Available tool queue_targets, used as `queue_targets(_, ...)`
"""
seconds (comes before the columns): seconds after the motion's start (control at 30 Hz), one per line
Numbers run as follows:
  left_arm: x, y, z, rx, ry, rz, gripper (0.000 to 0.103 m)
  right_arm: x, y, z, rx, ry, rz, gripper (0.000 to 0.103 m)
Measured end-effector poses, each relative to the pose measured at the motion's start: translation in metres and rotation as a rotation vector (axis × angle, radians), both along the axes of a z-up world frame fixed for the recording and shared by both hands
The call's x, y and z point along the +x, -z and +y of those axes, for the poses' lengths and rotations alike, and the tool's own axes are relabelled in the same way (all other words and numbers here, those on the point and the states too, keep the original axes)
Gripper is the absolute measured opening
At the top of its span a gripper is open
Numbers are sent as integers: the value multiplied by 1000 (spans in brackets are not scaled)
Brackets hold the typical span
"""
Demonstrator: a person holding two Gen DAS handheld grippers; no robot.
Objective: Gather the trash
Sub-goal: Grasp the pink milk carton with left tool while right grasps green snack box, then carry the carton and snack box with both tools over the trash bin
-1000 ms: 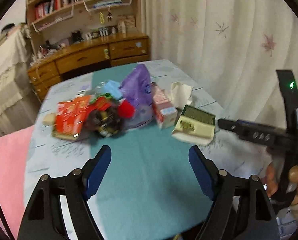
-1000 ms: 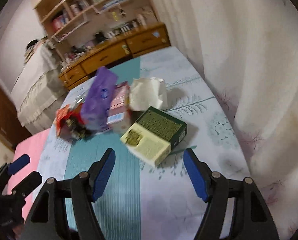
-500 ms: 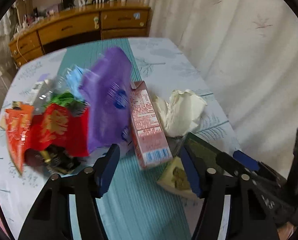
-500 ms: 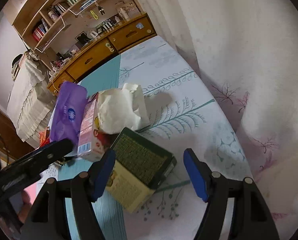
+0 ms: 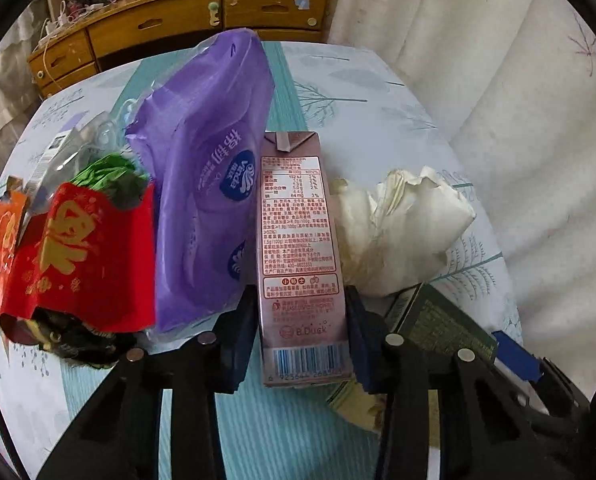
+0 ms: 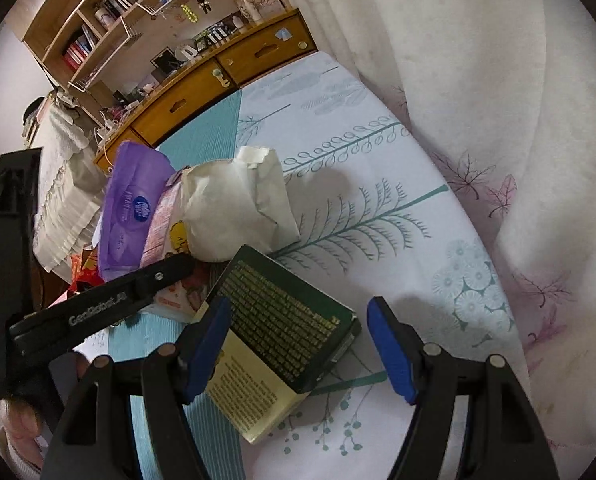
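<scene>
A pink drink carton (image 5: 298,240) lies in the heap of trash on the table. My left gripper (image 5: 301,328) is closing on its near end, both blue pads against its sides. Left of it are a purple tissue pack (image 5: 206,184) and a red wrapper (image 5: 86,256); right of it is a crumpled white paper bag (image 5: 397,232). A green and cream box (image 6: 282,312) lies flat under my right gripper (image 6: 298,348), which stands open, its fingers astride the box and apart from it. The right wrist view shows the carton (image 6: 162,220) partly hidden behind the bag (image 6: 238,208).
The table (image 5: 377,120) has a white leaf-print cloth with a teal stripe. A white curtain (image 5: 497,80) hangs close along its right edge. A wooden dresser (image 5: 178,28) and shelves (image 6: 118,20) stand beyond the far end. A hand (image 6: 18,412) holds the left gripper.
My left gripper has swung in and down over the heap, and its jaws have narrowed onto the pink carton. My right gripper has come down over the green box and stayed open.
</scene>
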State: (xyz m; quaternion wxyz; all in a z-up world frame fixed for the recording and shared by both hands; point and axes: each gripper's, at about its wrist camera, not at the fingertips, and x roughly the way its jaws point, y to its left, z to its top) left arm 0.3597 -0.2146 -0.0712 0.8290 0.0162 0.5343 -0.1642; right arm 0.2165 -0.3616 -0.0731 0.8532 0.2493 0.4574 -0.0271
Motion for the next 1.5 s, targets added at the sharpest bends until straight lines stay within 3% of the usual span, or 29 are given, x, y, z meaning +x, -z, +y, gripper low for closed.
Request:
queue_targets(0.1,-9,-2,14,-15,25,1,39,4,-3,4,-9,12,-2,76)
queue_targets(0.17,-19,-5,21,-30,62,2,39,6,-5,7,-13,16,-16,95)
queue_targets(0.2,-22,-6,24,-34,77,1,39,7,-7,9,-21,22,-18,98)
queue_targets(0.33,-40,-12,40,-54,128,-11,38,15,-6,18,-23,50,20,99)
queue_targets(0.5,-55,-23,64,-92,146,-34,38,29,-8,33,-109,104,86,99)
queue_targets(0.97,-67,-24,113,-141,121,-47,38,59,13,89,-324,62,202,103)
queue_targets(1.2,-83,-23,131,-144,116,-42,38,50,12,90,-254,-9,248,101)
queue_targets(1.4,-114,-33,140,-139,134,-51,37,2,-7,92,-157,-55,191,101)
queue_targets(1.5,-138,-40,149,-149,141,-54,38,-28,-16,91,-59,-69,161,101)
